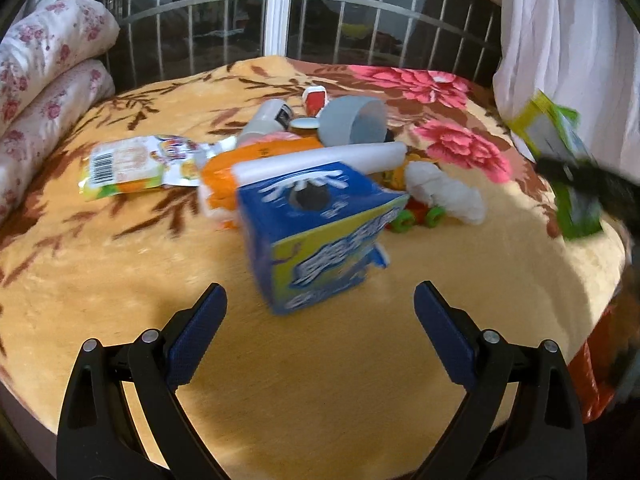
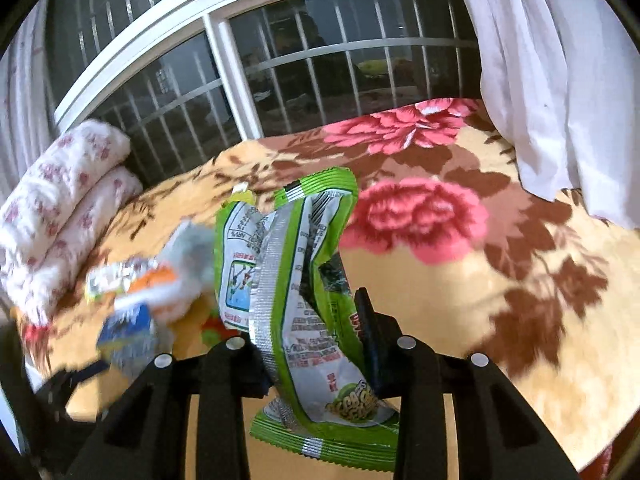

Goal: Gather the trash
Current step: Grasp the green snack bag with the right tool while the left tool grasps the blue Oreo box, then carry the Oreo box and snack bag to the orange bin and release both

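Judging progress: the collection is taken to be at an early stage — one piece is held, most of the litter lies uncollected.

Right gripper (image 2: 316, 344): closed on a crumpled green wrapper (image 2: 296, 280), which is lifted clear of the blanket (image 2: 460, 320); in the left view the same wrapper is seen blurred at the far right, above the bed's edge.

Left gripper (image 1: 320, 312): spread wide and empty, held low over the near part of the blanket, with nothing between the blue pads (image 1: 198, 332).

Blue carton (image 1: 320, 236): tilted on one edge just beyond the open jaws, the nearest piece of the pile.

Pile behind the carton: an orange-and-white packet (image 1: 224, 184), a white tube (image 1: 320, 158), a grey cup (image 1: 352, 122) on its side, a white bottle (image 1: 264, 120), a small red-and-white carton (image 1: 315, 98) and a crumpled tissue (image 1: 444, 192) are heaped together, touching or overlapping.

Snack pouch (image 1: 136, 166): laid flat to the left of the pile, barcode up.

Green rings (image 1: 416, 218): seen beside the tissue; what they belong to cannot be told.

Bin or bag: a scrap of orange plastic (image 1: 596, 376) is visible at the bed's near right edge — whether it is the trash bag cannot be told.

Left to do: by estimate, nearly everything; the held wrapper is not yet deposited.
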The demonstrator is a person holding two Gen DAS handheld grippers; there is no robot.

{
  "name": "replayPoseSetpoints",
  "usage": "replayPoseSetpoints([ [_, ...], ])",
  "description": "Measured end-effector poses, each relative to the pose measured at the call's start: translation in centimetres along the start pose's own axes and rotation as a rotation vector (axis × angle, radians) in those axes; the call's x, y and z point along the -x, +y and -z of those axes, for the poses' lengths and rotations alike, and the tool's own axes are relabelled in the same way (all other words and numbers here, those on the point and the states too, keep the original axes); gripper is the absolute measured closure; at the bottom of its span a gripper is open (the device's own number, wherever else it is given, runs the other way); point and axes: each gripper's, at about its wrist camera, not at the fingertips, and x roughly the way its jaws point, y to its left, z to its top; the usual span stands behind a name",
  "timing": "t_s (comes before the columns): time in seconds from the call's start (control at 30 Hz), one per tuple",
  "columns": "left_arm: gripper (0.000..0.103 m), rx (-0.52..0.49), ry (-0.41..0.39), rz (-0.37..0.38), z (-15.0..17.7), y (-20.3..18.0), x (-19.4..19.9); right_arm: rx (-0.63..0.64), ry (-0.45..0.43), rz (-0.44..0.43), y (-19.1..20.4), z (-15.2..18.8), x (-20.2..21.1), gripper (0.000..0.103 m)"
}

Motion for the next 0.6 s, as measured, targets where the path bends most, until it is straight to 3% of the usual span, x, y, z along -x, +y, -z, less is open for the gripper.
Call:
replayPoseSetpoints([
  [0.23,0.011,0.013,-0.012,-0.164,-1.4,-2.0,-2.8,0.023,0.032,-0.014,-0.1,3.1,1.1,0.069],
  [0.33,0.011,0.035,-0.025,-0.198,-2.0,-1.5,-3.5,0.03,0.035,-0.015,-0.3,3.6,1.0,0.068],
  [0.4,0.012,0.05,-0.049,-0.206,-2.2,-1.2,-3.4,0.036,0.035,-0.014,-0.2,4.0,0.9,0.068],
  [0.47,0.027,0.053,-0.059,-0.184,-2.2,-1.0,-3.0,0.039,0.036,-0.012,0.0,4.2,0.8,0.068],
  [0.6,0.03,0.04,-0.062,-0.159,-1.6,-0.8,-2.0,0.031,0.039,-0.023,0.5,5.1,1.0,0.068],
])
